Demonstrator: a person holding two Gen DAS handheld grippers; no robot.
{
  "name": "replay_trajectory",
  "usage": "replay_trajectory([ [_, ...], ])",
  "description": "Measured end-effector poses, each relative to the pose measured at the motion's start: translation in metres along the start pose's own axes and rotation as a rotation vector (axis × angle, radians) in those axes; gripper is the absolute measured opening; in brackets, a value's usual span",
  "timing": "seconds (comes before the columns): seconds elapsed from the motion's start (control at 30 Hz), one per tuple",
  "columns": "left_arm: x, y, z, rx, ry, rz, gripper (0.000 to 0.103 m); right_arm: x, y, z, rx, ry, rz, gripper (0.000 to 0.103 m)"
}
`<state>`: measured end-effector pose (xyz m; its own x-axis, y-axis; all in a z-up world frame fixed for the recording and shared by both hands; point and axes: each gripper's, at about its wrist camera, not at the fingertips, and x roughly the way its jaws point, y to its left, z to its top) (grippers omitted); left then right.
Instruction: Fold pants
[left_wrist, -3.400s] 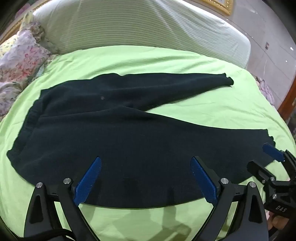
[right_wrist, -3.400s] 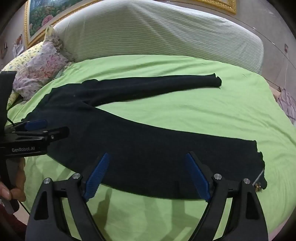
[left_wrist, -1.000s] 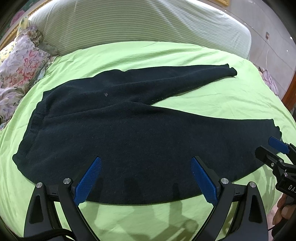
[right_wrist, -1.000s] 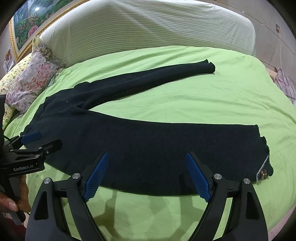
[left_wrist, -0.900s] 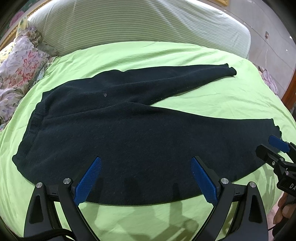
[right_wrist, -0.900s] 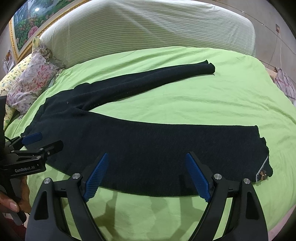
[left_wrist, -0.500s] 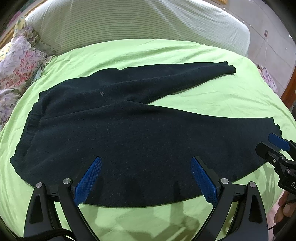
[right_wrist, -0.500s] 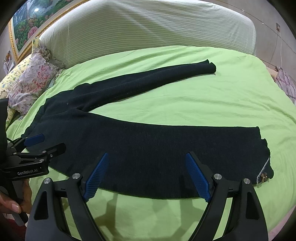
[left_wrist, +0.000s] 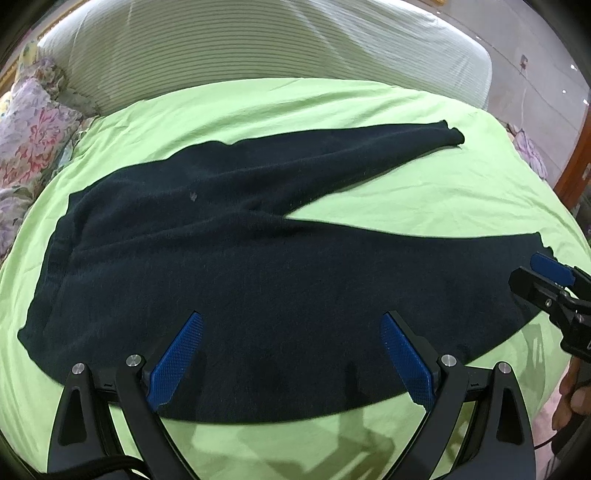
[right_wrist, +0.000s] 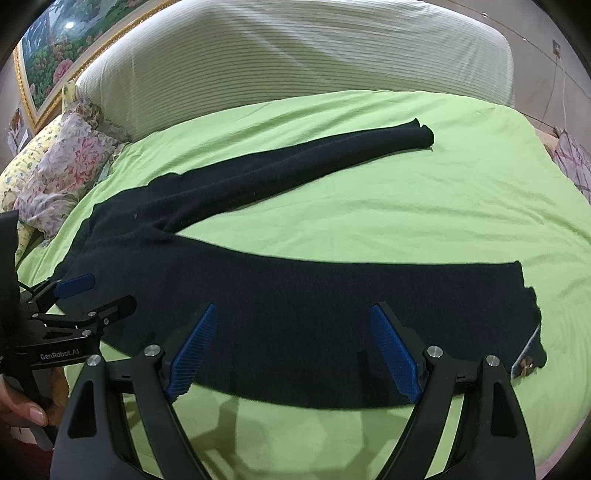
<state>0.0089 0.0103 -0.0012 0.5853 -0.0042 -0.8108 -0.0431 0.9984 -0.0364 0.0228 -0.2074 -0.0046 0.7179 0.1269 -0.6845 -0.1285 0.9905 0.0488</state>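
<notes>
Green bedding covers the bed (left_wrist: 424, 199), on which dark pants (left_wrist: 258, 266) are spread flat, legs splayed apart toward the right. Both tools are held released above the near edge of the pants: the left tool (left_wrist: 291, 354) near the waist end, the right tool (right_wrist: 295, 347) over the near leg.

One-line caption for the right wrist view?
Open right hand-held gripper above dark pants spread flat, legs apart, on a green bedsheet.

Bright even light, sharp focus, fisheye-warped edges, perhaps overhead-lit shadows
</notes>
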Motion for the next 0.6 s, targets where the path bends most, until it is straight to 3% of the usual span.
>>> replay_trajectory([
  [0.6, 0.037, 0.02, 0.098, 0.001, 0.049, -0.025, 0.097, 0.022, -0.057, 0.099, 0.059, -0.063, -0.003, 0.085],
])
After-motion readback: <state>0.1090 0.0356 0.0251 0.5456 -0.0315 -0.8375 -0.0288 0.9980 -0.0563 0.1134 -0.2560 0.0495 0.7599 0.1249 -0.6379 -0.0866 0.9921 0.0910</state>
